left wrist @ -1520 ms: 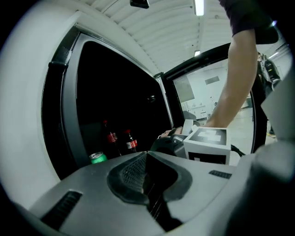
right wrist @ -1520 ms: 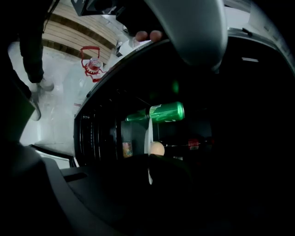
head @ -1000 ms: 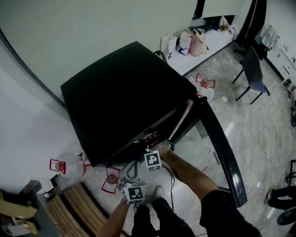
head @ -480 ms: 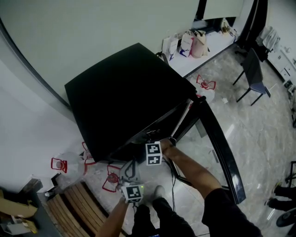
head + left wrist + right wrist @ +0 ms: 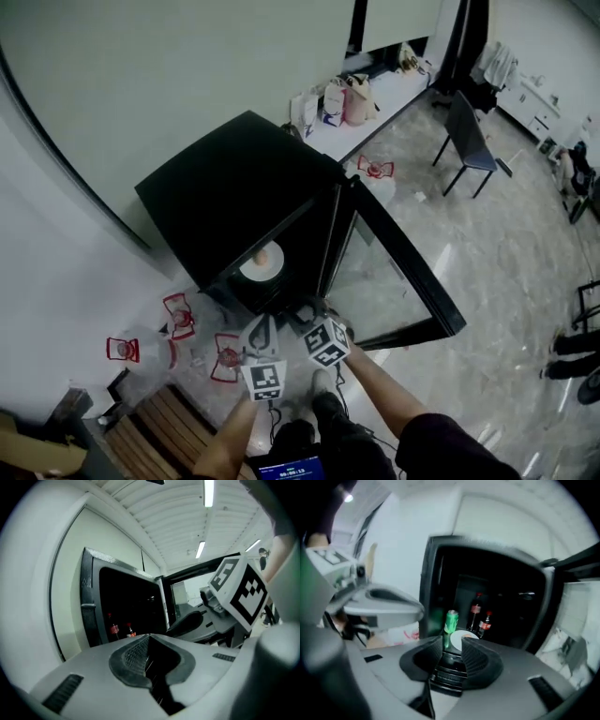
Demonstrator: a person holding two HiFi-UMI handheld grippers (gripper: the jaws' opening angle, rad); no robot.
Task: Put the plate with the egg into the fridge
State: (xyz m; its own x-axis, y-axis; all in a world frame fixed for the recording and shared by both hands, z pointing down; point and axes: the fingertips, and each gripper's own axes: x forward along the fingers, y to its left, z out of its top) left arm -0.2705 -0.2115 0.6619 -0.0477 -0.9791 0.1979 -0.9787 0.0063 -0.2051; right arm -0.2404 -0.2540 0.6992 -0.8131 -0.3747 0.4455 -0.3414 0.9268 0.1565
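The black fridge [image 5: 234, 187] stands with its glass door [image 5: 394, 262] swung out to the right. Inside on a shelf sits the white plate [image 5: 262, 265] with the egg [image 5: 265, 255] on it. In the right gripper view the plate [image 5: 465, 637] shows just beyond the jaws, apart from them. My right gripper [image 5: 452, 651] is open with nothing between its pads and hangs in front of the fridge opening [image 5: 309, 314]. My left gripper [image 5: 148, 653] is shut and empty, held lower left of the right one [image 5: 261, 335].
A green can [image 5: 451, 620] and two cola bottles [image 5: 476, 606] stand in the fridge beside the plate. Red-and-white bags [image 5: 178, 314] lie on the floor left of the fridge, a slatted wooden bench [image 5: 159, 422] is at the lower left, and a chair [image 5: 469, 141] is at the right.
Both grippers have drawn back from the fridge front. The head view has shifted, so the fridge's inside with the plate now shows and the door stands wider.
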